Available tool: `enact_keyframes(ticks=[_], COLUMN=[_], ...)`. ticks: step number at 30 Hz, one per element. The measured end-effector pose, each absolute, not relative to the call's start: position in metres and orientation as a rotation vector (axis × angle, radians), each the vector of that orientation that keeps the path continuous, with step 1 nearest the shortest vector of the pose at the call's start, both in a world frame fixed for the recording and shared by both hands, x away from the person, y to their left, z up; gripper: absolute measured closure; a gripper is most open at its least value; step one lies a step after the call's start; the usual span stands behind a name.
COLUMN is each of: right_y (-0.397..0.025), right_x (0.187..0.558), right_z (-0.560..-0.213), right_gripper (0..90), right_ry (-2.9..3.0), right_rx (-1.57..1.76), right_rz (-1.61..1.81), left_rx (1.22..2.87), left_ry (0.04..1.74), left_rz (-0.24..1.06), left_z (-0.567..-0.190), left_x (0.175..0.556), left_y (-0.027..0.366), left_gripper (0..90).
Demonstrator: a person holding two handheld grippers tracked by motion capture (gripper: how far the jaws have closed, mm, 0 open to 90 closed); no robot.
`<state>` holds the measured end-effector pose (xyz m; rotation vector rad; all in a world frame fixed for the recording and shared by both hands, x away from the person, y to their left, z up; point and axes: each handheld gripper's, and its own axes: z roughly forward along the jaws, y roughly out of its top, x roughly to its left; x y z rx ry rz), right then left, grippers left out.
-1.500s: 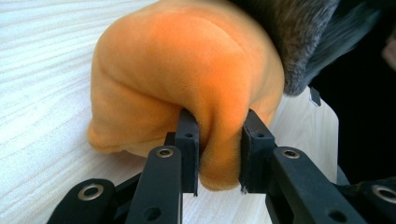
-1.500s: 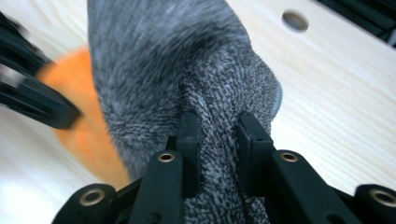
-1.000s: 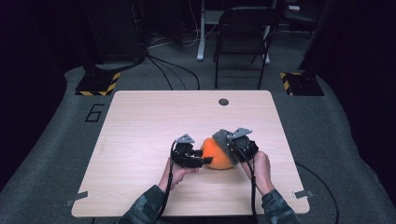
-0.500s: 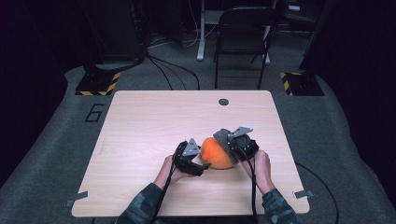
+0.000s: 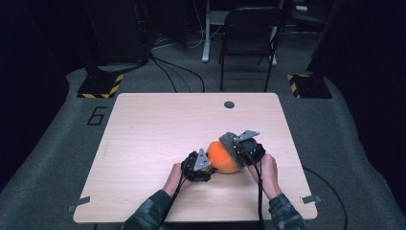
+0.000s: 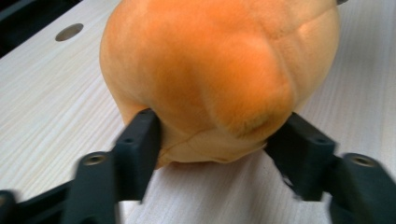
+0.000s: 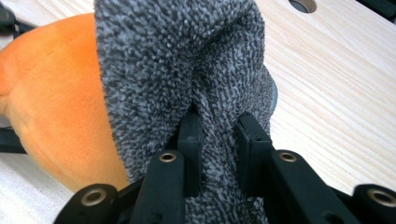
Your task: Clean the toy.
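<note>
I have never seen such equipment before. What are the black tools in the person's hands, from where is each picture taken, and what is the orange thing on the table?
There is no robot here. A person sits at a wooden table and holds a hand tool in each hand, each with two black fingers that pinch.

The high view looks down from above the person. The other two pictures come from small cameras riding on the tools, so each looks along its own fingers.

On the table lies a soft orange plush toy with a grey fuzzy part. The left gripper has its fingers against the two sides of the toy's lower end. The right gripper pinches a fold of the grey part. Farther back, the table has a small round hole.
</note>
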<state>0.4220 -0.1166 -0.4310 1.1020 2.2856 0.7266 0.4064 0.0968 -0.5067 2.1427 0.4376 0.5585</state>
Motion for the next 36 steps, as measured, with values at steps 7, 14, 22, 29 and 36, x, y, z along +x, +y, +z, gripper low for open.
enact_keyframes(ticks=[7, 14, 22, 29, 36], right_y=[-0.124, -0.17, -0.176, -0.18, -0.186], right_x=[0.42, 0.421, 0.432, 0.437, 0.437], right_z=[-0.425, -0.413, -0.443, -0.451, -0.448], right_gripper=[74.4, 74.3, 74.2, 73.9, 73.9], right_ry=[2.276, 2.146, 2.191, 2.19, 2.171], right_rx=[1.119, 1.253, 1.317, 1.357, 1.362], right_rz=[0.796, 0.801, 0.706, 0.705, 0.707], left_rx=[2.114, 2.105, 2.097, 2.091, 1.997], left_ry=[0.451, 0.461, 0.451, 0.422, 0.503], left_rz=[0.548, 0.546, 0.555, 0.565, 0.4], left_z=[-0.509, -0.51, -0.511, -0.513, -0.501], left_x=[0.407, 0.407, 0.407, 0.406, 0.41], left_y=[0.1, 0.101, 0.101, 0.102, 0.109], left_gripper=[67.4, 72.0, 73.3, 74.9, 80.4])
